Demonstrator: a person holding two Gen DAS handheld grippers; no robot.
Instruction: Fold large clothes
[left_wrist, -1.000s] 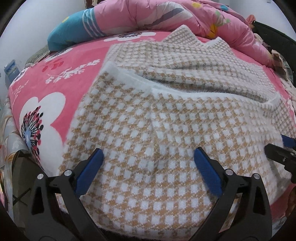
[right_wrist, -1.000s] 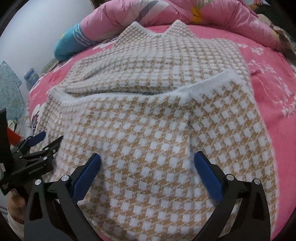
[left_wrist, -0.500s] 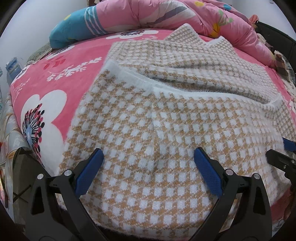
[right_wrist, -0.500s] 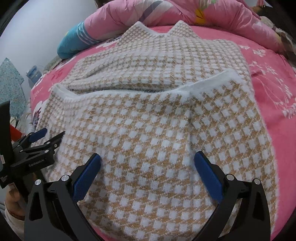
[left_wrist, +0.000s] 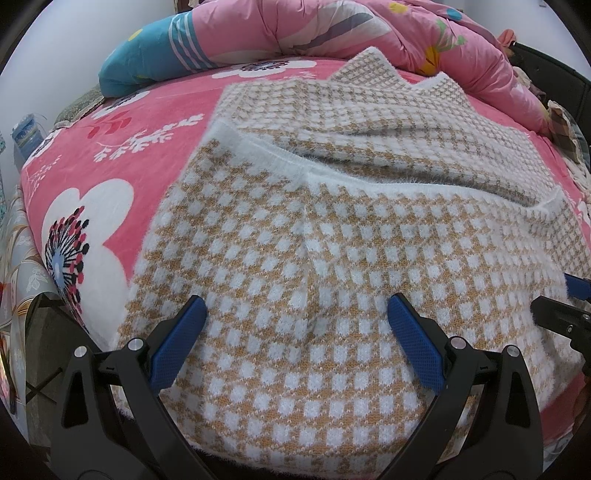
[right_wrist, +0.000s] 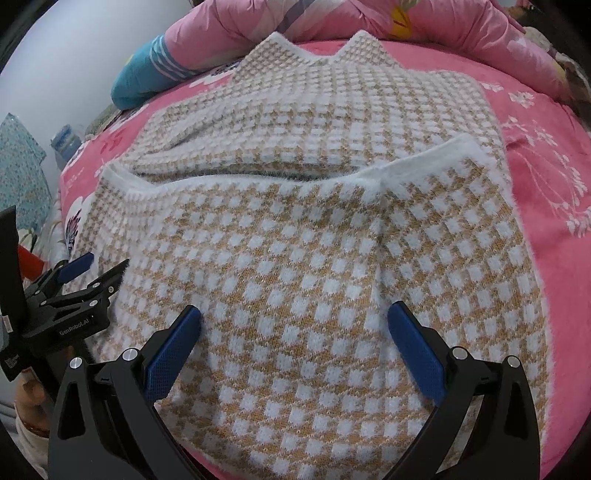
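Item: checked tan-and-white knit garment (left_wrist: 295, 258), spread across the pink floral bedspread (left_wrist: 122, 162), lower part already turned up over the body so the white ribbed hem (left_wrist: 280, 158) runs crosswise at mid-garment; collar points toward the far edge of the bed, beside the pink quilt (left_wrist: 332, 33); near fold draped at the near edge of the bed.

Risks, as judged:
- Near fold close to the bed's near edge; possible slide off if tugged toward the holder.
- Fluffy, loose knit; likely to snag or stretch on the blue pads (left_wrist: 177, 339), or to be pinched one layer only, opening the fold.
- Uneven lift between the two sides; skewed hem, creased centre ridge.

Left gripper (left_wrist: 295, 332): spread wide, holding nothing, pads hovering over or just brushing the near fold; contact not certain.

Right gripper (right_wrist: 295, 332): likewise spread wide, empty, over the near fold toward the bed's right edge; contact not certain.
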